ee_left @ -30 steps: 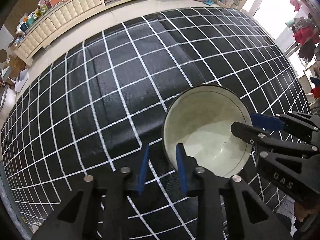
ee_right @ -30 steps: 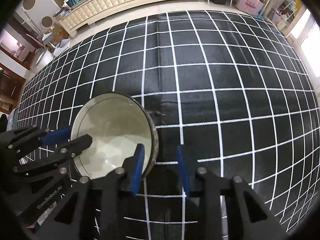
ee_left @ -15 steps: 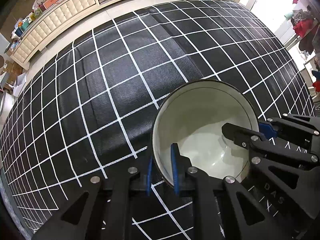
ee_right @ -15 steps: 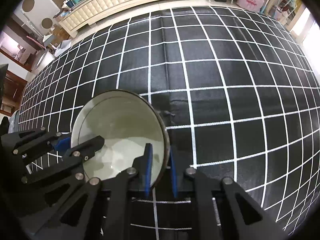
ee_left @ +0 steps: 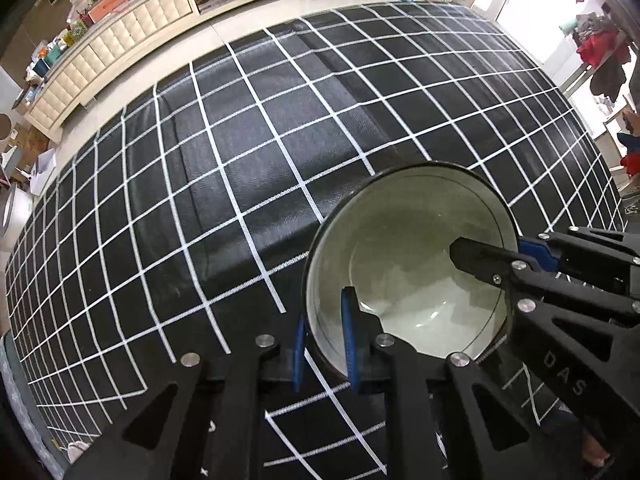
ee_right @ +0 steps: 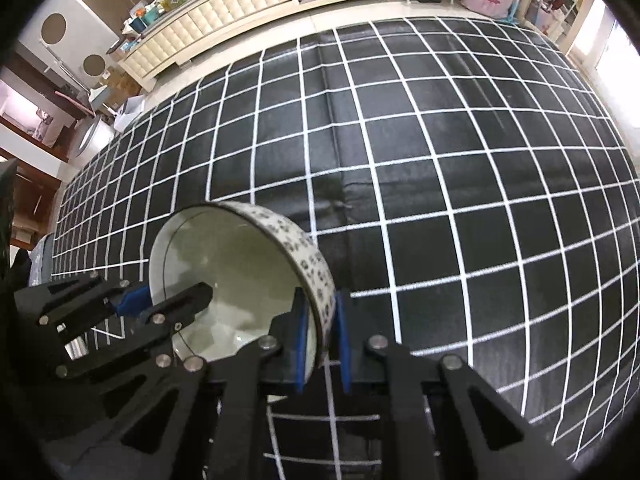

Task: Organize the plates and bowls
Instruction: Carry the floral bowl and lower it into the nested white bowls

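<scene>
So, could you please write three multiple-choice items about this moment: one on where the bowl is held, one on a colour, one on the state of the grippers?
1. Where do the grippers hold the bowl?
A. on opposite sides of its rim
B. both on one side
C. under its base

2. What colour are the pads on the fingers?
A. red
B. blue
C. green

3. What is the state of the left gripper and the right gripper?
A. both open
B. one open
C. both shut on the bowl wall

Answers:
1 A, each view shows the other gripper across the bowl.
2 B, the pads are blue.
3 C, each pair of pads pinches the wall.
</scene>
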A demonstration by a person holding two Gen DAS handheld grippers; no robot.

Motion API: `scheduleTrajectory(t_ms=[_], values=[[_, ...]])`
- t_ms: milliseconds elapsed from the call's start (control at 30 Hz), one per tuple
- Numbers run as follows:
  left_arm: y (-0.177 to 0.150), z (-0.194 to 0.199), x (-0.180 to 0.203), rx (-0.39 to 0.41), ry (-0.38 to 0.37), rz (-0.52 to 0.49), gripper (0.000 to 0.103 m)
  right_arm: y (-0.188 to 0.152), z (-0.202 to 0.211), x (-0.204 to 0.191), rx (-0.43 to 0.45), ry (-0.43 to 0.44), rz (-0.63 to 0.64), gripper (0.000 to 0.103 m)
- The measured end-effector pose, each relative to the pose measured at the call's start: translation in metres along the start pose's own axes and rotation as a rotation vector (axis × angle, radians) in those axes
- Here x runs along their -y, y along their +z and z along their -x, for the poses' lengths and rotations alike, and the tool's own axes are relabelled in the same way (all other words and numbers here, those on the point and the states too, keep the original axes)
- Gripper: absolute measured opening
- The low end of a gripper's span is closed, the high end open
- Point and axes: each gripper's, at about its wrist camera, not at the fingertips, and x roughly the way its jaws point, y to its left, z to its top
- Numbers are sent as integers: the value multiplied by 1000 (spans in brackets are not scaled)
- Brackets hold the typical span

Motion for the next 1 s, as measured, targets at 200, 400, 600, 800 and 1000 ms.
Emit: scheduleTrajectory(t_ms=[200,400,600,800,1000], values=[[-16,31,-6,32,-8,18,14,-13,27,-16,28,20,14,17],[-40,68,-19,80,8,31,14,-26,47,-41,48,36,37,16],[-67,97,-41,111,17,67,14,-37,66,-80,71,39,76,16],[-104,126,-62,140,23,86,14,-47,74,-112,87,44,107,16],[-137,139,-87,146,28,128,14,-61,69,-151,75,53,163,16]])
